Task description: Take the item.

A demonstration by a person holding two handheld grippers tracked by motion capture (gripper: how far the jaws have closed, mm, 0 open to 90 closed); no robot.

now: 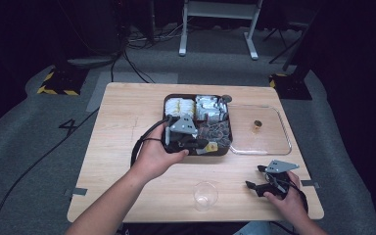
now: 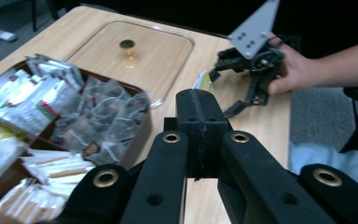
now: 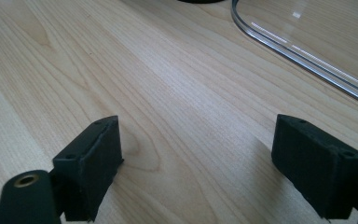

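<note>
1. Packet (image 2: 204, 82), yellow, is pinched between the shut jaws of the left tool (image 2: 201, 100), above the box (image 1: 168, 103) edge.
2. Right tool (image 3: 198, 154) is held wide open, empty, over the tabletop (image 3: 168, 84), beside the lid (image 3: 307, 51).

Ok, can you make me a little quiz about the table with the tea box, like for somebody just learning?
1. True or false: the right gripper has its jaws wide apart.
2. Where does the clear lid lie, compared with the dark box? A) on top of it B) flat beside it, to its right C) underneath it
3. Fill in: the left gripper is shut on a small ____ packet.

Key: 1 true; 2 B; 3 yellow.
</note>
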